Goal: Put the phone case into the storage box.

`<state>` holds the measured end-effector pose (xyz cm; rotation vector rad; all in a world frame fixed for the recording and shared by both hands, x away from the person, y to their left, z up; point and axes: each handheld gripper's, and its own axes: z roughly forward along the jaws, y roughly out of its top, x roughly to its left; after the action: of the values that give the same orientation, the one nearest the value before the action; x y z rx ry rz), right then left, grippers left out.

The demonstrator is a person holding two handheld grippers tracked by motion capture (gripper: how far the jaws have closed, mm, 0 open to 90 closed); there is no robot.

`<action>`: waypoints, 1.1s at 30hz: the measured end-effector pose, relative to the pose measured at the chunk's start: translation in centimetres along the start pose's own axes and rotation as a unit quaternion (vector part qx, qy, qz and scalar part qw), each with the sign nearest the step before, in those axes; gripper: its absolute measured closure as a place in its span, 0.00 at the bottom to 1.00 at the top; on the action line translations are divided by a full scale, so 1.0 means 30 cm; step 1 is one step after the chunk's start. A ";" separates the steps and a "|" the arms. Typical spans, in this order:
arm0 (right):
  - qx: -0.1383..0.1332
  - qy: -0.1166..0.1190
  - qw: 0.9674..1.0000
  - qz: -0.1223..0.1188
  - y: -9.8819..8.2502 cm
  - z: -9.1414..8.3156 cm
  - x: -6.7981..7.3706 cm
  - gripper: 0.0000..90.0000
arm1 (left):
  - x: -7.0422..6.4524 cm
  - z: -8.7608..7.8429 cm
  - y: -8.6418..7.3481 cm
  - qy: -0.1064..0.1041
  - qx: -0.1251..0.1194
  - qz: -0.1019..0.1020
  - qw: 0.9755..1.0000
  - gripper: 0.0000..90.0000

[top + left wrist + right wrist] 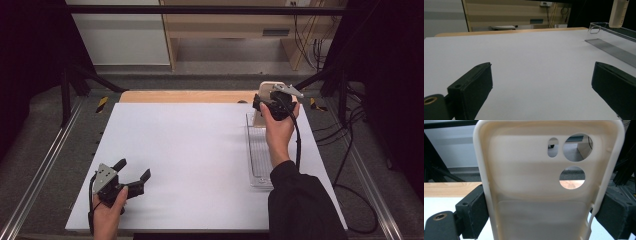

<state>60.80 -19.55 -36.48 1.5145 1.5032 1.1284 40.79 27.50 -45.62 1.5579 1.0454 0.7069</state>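
At the near left the left gripper (pixel 133 175) rests wide open and empty on the white table (pixel 190 150), while the right gripper (pixel 266 103) clamps the cream phone case (pixel 544 185) upright over the clear tray's (pixel 258 155) far end, probably yet to be placed.

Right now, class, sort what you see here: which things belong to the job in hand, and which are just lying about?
In the job:
- right gripper, shut on the cream phone case
- clear tray, below the case

Not in the job:
- left gripper, open over the white table
- wooden shelving behind
- cables on the floor
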 end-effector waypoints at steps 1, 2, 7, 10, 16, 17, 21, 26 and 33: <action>0.000 -0.001 1.000 0.000 -0.004 0.004 0.002 0.12 | 0.000 0.000 0.000 0.000 0.000 0.000 1.000 0.04; 0.001 -0.001 1.000 -0.001 -0.007 0.007 0.005 0.12 | 0.000 0.000 0.000 -0.001 0.000 0.001 1.000 0.04; 0.006 -0.003 1.000 -0.010 -0.019 0.025 0.018 0.12 | -0.001 0.002 0.000 -0.006 0.000 0.002 1.000 0.04; 0.010 -0.004 1.000 -0.012 -0.029 0.036 0.024 0.12 | -0.002 0.001 0.000 -0.007 -0.001 0.002 1.000 0.04; 0.012 -0.007 1.000 -0.013 -0.041 0.049 0.029 0.12 | -0.001 0.002 0.000 -0.008 -0.001 0.003 1.000 0.04; 0.012 -0.007 1.000 -0.014 -0.042 0.049 0.030 0.12 | -0.002 0.002 0.000 -0.009 -0.001 0.003 1.000 0.04; 0.013 -0.007 1.000 -0.015 -0.047 0.052 0.032 0.12 | -0.004 0.003 0.000 -0.012 0.000 0.006 1.000 0.04; 0.015 -0.009 1.000 -0.013 -0.057 0.059 0.030 0.12 | -0.006 0.003 0.000 -0.017 -0.002 0.008 1.000 0.04; 0.019 -0.011 1.000 -0.016 -0.068 0.067 0.028 0.12 | -0.008 0.004 0.000 -0.021 -0.002 0.011 1.000 0.04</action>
<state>61.87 -18.38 -39.00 1.5171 1.5375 1.0672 40.80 27.24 -45.62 1.5767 0.9961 0.6879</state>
